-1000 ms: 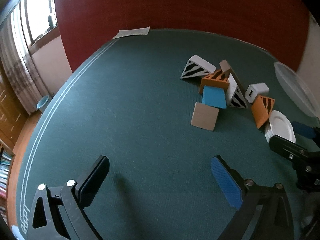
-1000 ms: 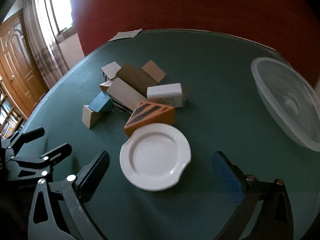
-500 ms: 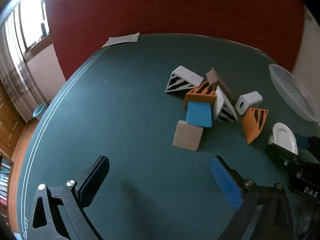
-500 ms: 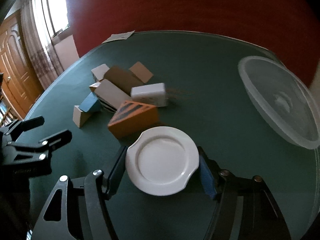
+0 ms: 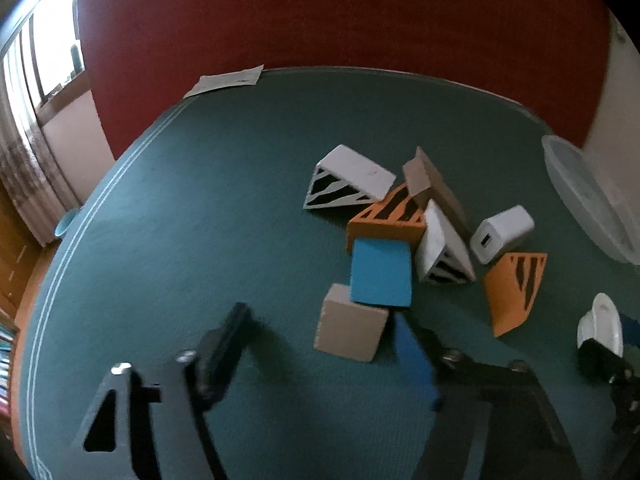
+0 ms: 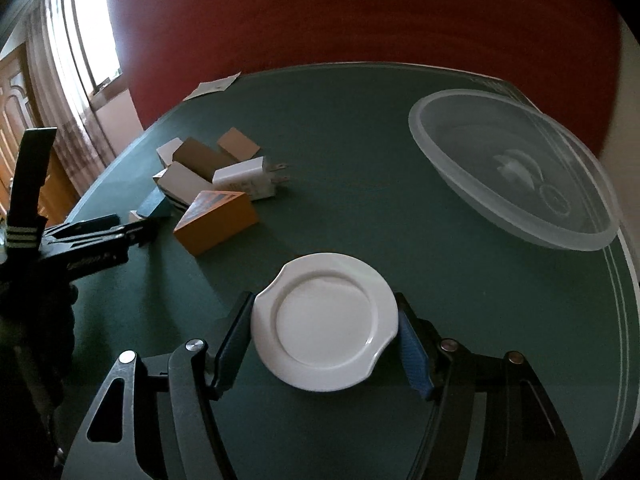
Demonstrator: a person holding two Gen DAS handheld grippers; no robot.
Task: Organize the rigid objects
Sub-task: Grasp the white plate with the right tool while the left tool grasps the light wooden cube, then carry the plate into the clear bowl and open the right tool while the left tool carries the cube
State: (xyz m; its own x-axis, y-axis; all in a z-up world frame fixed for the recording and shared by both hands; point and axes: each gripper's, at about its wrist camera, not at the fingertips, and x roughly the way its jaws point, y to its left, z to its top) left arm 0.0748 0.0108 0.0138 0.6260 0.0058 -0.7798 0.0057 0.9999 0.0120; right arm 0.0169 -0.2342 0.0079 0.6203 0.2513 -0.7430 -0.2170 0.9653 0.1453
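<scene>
right gripper (image 6: pixel 326 340): clamped across white plate (image 6: pixel 325 320), lying flat between its pads. left gripper (image 5: pixel 320 348): jaws just closing, empty; tan block (image 5: pixel 350 326) lay just ahead beside the blue pad, blurred, contact unclear. beyond: block pile, charger (image 6: pixel 246 178); clear bowl (image 6: pixel 512 176) far right, nearer the right hand.

My table (image 5: pixel 168 248) is dark green with pale double lines along its edge, against a deep red wall (image 5: pixel 340 12) across the top of the frame. Right of centre in my left view lie a white wedge with black stripes (image 5: pixel 348 184), an orange wedge with black stripes (image 5: pixel 514 284), a bright blue block (image 5: pixel 382 272) and a tan cube (image 5: pixel 350 328). Low in my right view, the plate (image 6: pixel 326 320) is plain white; the bowl (image 6: pixel 512 176) at upper right is frosted clear.
</scene>
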